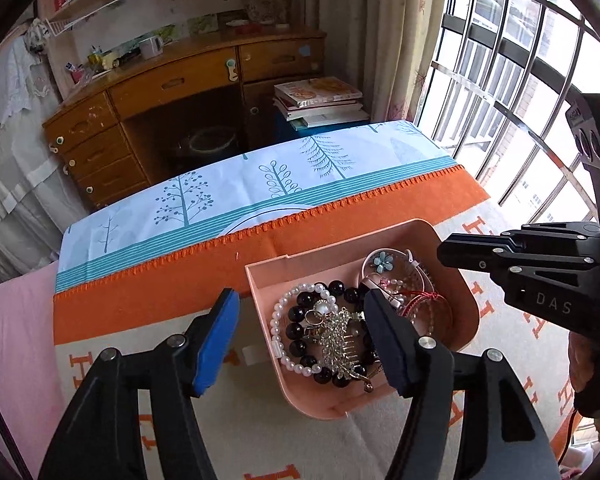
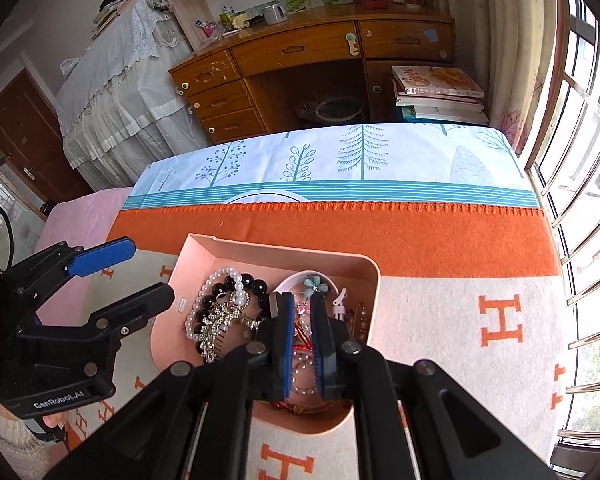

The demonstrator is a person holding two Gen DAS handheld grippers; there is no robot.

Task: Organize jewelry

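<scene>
A pink tray (image 1: 470,312) (image 2: 204,248) sits on the orange and cream blanket. It holds a pearl bracelet (image 1: 277,322) (image 2: 220,273), a black bead bracelet (image 1: 294,332) (image 2: 256,286), a gold rhinestone comb (image 1: 338,346) (image 2: 212,340), a blue flower clip (image 1: 380,262) (image 2: 315,283) and red cords (image 1: 424,300). My left gripper (image 1: 300,306) (image 2: 150,270) is open and empty, hovering over the tray's left edge. My right gripper (image 2: 300,306) (image 1: 444,250) hangs over the tray's right half, its jaws a narrow gap apart, with nothing seen between them.
The blanket (image 2: 440,320) lies over a blue tree-print cloth (image 2: 340,160) on the table. Behind stand a wooden desk (image 2: 300,60), a stack of books (image 2: 440,96) and a draped cabinet (image 2: 112,88). A barred window (image 2: 588,200) runs along the right.
</scene>
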